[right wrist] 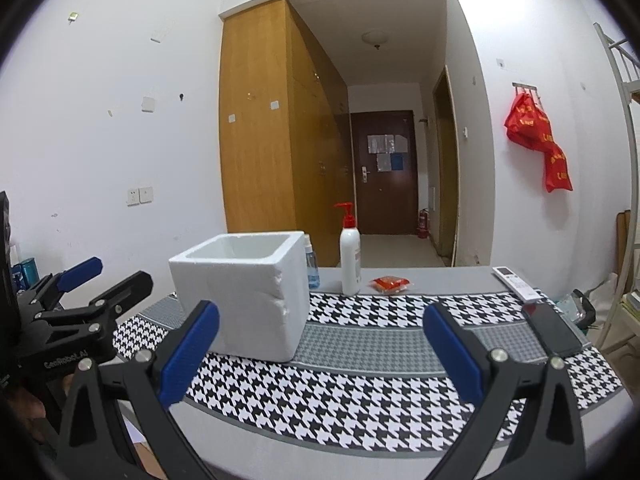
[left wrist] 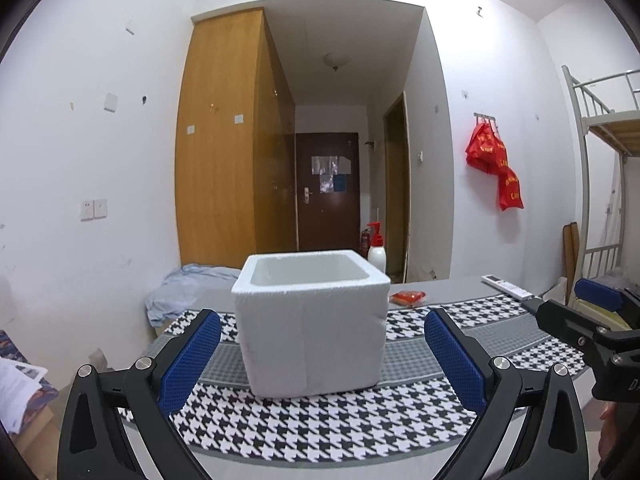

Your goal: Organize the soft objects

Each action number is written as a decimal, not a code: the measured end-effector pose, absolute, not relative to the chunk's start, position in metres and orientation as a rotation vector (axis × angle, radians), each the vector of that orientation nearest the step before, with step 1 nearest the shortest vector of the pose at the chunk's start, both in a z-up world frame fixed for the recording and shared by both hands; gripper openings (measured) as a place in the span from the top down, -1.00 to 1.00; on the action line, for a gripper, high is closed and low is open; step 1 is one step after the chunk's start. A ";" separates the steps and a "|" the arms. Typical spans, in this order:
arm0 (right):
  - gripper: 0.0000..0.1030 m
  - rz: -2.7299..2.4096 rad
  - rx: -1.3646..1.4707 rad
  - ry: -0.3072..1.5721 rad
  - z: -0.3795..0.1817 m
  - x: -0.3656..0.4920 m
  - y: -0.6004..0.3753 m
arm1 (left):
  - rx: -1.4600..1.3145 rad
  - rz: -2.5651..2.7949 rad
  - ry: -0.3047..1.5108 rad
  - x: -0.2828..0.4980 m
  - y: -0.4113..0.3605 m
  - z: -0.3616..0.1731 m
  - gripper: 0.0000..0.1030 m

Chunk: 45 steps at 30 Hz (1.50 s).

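A white foam box (left wrist: 312, 320) stands open-topped on the houndstooth table mat (left wrist: 320, 420); it also shows in the right wrist view (right wrist: 244, 292). My left gripper (left wrist: 322, 354) is open and empty, its blue pads level with the box's near sides. My right gripper (right wrist: 320, 348) is open and empty, to the right of the box above the mat (right wrist: 360, 392). A small red soft packet (left wrist: 408, 297) lies behind the box, also in the right wrist view (right wrist: 391, 283). A light blue cloth (left wrist: 180, 292) lies crumpled at the table's far left.
A white pump bottle (right wrist: 350, 256) and a blue bottle (right wrist: 312, 266) stand behind the box. A remote (right wrist: 516, 282) and a black phone (right wrist: 554, 332) lie at the right. The right gripper shows in the left wrist view (left wrist: 592, 320), the left gripper in the right wrist view (right wrist: 80, 296).
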State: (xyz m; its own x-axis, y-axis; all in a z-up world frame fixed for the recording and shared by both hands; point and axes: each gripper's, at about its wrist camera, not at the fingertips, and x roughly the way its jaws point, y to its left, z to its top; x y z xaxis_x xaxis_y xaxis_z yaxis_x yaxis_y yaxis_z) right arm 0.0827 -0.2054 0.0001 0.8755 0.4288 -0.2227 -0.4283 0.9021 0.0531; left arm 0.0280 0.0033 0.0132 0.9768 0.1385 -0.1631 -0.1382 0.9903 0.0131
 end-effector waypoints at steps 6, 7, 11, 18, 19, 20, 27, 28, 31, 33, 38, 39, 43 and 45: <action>-1.00 0.446 -0.002 0.231 -0.004 0.070 -0.206 | -0.010 0.150 0.165 0.014 0.006 0.005 -0.98; -1.00 0.443 0.000 0.234 -0.005 0.069 -0.206 | -0.008 0.146 0.169 0.012 0.004 0.004 -0.98; -1.00 0.440 0.015 0.232 -0.006 0.061 -0.209 | 0.009 0.138 0.170 0.004 -0.001 0.003 -0.98; -1.00 0.446 -0.001 0.221 -0.005 0.047 -0.208 | 0.010 0.133 0.155 -0.009 -0.005 0.004 -0.98; -1.00 0.446 -0.002 0.221 -0.005 0.046 -0.209 | 0.011 0.131 0.152 -0.011 -0.006 0.004 -0.98; -1.00 0.445 -0.002 0.219 -0.005 0.044 -0.209 | 0.011 0.129 0.150 -0.014 -0.006 0.003 -0.98; -1.00 0.450 -0.016 0.212 -0.005 0.031 -0.205 | 0.012 0.123 0.135 -0.027 -0.004 0.003 -0.98; -1.00 0.451 -0.022 0.210 -0.005 0.028 -0.204 | 0.010 0.123 0.132 -0.029 -0.003 0.003 -0.98; -1.00 0.455 -0.037 0.203 -0.006 0.023 -0.201 | 0.018 0.134 0.125 -0.034 -0.004 0.003 -0.98; -1.00 0.463 -0.039 0.201 -0.006 0.021 -0.200 | 0.022 0.145 0.121 -0.036 -0.004 0.003 -0.98; -1.00 0.466 -0.037 0.199 -0.006 0.020 -0.199 | 0.027 0.159 0.128 -0.040 -0.002 0.004 -0.98; -1.00 0.467 -0.036 0.198 -0.006 0.020 -0.199 | 0.025 0.162 0.130 -0.040 -0.001 0.003 -0.98; -1.00 0.469 -0.035 0.198 -0.006 0.020 -0.198 | 0.029 0.156 0.139 -0.040 -0.002 0.002 -0.98; -1.00 0.474 -0.033 0.199 -0.006 0.021 -0.197 | 0.034 0.156 0.143 -0.040 -0.003 0.002 -0.98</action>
